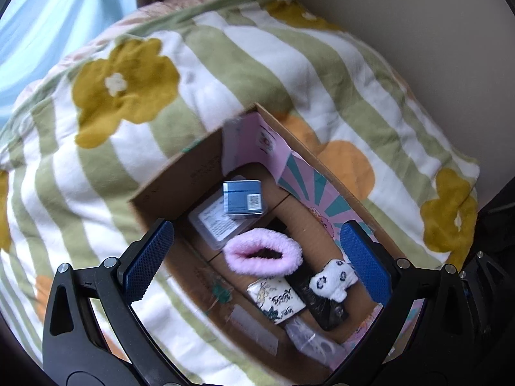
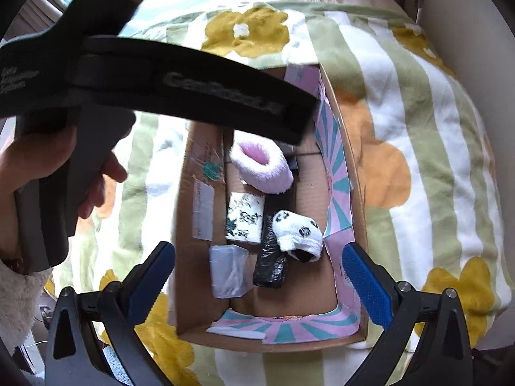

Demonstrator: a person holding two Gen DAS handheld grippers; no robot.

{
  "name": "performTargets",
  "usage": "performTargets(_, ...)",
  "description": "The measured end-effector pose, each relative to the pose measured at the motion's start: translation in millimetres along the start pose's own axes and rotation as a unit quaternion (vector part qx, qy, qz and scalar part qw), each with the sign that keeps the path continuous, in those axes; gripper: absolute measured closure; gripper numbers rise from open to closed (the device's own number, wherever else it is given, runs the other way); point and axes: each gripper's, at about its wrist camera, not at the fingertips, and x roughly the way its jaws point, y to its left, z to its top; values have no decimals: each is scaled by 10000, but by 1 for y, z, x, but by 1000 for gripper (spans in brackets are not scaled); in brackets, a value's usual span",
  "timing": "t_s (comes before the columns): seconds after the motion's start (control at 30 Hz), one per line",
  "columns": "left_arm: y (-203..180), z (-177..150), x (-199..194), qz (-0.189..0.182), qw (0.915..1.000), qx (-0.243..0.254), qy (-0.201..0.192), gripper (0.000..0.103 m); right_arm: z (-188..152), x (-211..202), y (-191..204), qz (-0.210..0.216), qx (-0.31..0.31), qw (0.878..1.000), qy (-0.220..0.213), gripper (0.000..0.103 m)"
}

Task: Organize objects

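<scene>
Things sit packed in the brown cardboard box [image 1: 206, 167].
Both tongs, left [image 1: 257, 263] and right [image 2: 259, 276], hang apart and empty above it; little looks left.

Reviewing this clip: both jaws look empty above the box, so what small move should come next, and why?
Probably lift both clear of the cardboard box. The left gripper and right gripper stand open, holding nothing, while the pink fuzzy sock and white patterned sock lie inside.
</scene>
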Motion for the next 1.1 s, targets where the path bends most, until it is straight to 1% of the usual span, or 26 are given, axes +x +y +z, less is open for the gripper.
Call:
performTargets(0.13, 22, -7, -47, 110, 9994, -215, -261, 0, 10, -23, 19, -74, -111, 9999, -74, 0)
performTargets(0.27, 53, -27, -101, 237, 9967, -610, -474, 0, 20, -44, 43, -89, -185, 9997, -151, 0)
performTargets(0.37, 81, -52, -142, 367, 9931, -918, -634, 0, 27, -58, 64, -70, -216, 9995, -222, 0)
performTargets(0.5, 124, -100, -189, 590, 9844, -1473, -762, 0, 35, -72, 99, -12, -271, 9991, -336, 0)
performTargets(0.6, 146, -136, -214, 807, 9786, -1723, -788, 0, 37, -79, 120, -13, -332, 9986, -419, 0)
performTargets(0.7, 162, -173, -235, 999, 9726, -1934, -816, 0, 36, -82, 138, -9, -341, 9983, -469, 0)
performTargets(0.87, 178, -224, -252, 1090, 9630, -2304, -880, 0, 27, -79, 160, -80, -353, 9982, -473, 0)
performTargets(0.97, 183, -241, -256, 1075, 9588, -2451, -954, 0, 22, -76, 168, -139, -357, 9982, -452, 0)
performTargets(1.1, 186, -249, -260, 1116, 9576, -2450, -1025, 0, 21, -76, 172, -202, -393, 9979, -466, 0)
